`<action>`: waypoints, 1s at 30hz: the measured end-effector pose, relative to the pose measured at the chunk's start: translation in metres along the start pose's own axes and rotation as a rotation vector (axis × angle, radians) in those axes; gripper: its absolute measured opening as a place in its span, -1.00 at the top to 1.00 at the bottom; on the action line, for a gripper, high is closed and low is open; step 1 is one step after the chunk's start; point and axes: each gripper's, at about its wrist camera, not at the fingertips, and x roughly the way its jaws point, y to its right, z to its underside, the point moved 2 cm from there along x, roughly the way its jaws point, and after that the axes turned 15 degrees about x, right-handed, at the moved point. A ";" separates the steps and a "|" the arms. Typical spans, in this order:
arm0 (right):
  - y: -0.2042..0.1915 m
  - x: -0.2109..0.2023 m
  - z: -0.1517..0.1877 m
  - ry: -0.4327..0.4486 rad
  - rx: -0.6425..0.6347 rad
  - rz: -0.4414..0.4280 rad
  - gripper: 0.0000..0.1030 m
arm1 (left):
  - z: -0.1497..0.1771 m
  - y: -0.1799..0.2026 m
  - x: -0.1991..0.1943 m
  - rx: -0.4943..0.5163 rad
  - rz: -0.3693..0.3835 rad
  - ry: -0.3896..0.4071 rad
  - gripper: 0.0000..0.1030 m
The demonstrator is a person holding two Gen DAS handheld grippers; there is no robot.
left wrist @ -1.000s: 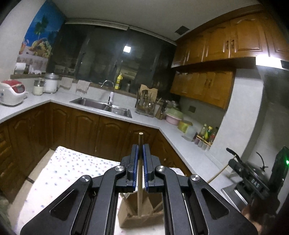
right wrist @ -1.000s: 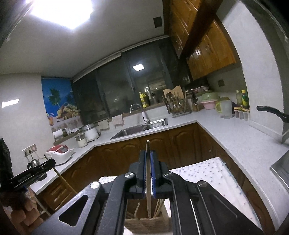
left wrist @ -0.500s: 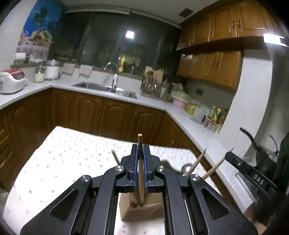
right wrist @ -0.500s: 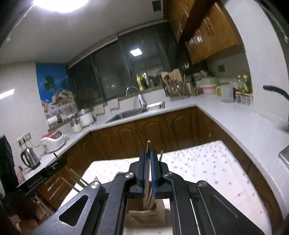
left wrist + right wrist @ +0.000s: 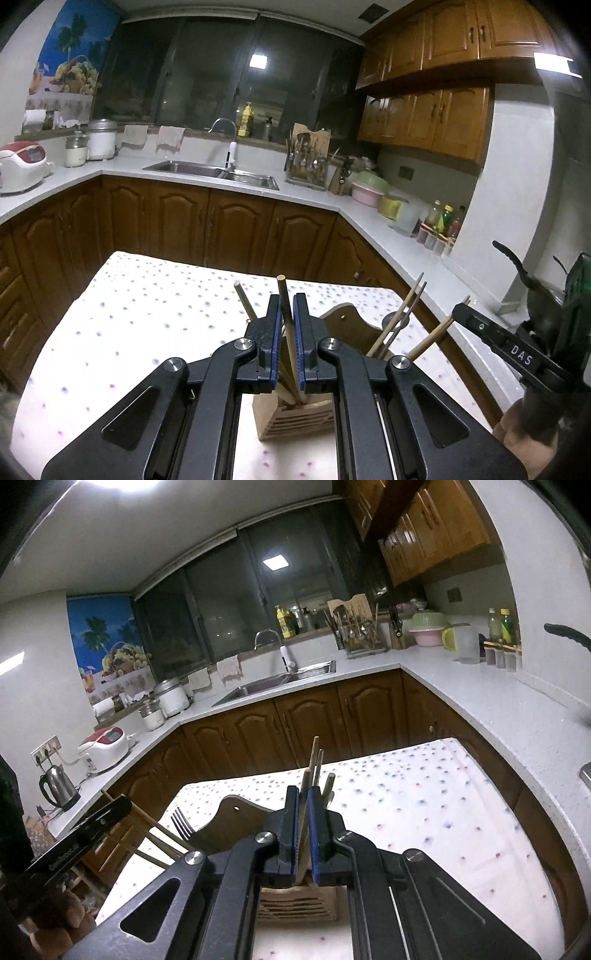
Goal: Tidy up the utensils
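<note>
A slatted wooden utensil holder (image 5: 291,421) stands on the dotted tablecloth (image 5: 147,314). My left gripper (image 5: 287,314) is shut on a wooden chopstick (image 5: 282,286), which stands nearly upright with its lower end down in the holder. Several more chopsticks (image 5: 399,325) lean out of it to the right. In the right wrist view my right gripper (image 5: 303,801) is shut on another chopstick (image 5: 305,781) that reaches down toward the same holder (image 5: 295,904). A fork (image 5: 183,823) sticks up at the holder's left side. Each gripper shows at the edge of the other's view.
Brown cabinets under a pale L-shaped counter (image 5: 310,195) wrap round the table, with a sink (image 5: 214,171) at the back. A rice cooker (image 5: 105,746) and kettle (image 5: 59,788) sit left. A pan handle (image 5: 513,258) juts in at right.
Both grippers have come down with their chopsticks. The holder now sits closer beneath them, and the left chopstick's lower end has gone into it.
</note>
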 end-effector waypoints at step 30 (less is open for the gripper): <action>0.013 -0.079 0.020 0.116 0.113 -0.106 -0.93 | 0.036 -0.016 -0.092 -0.069 -0.073 0.043 -0.74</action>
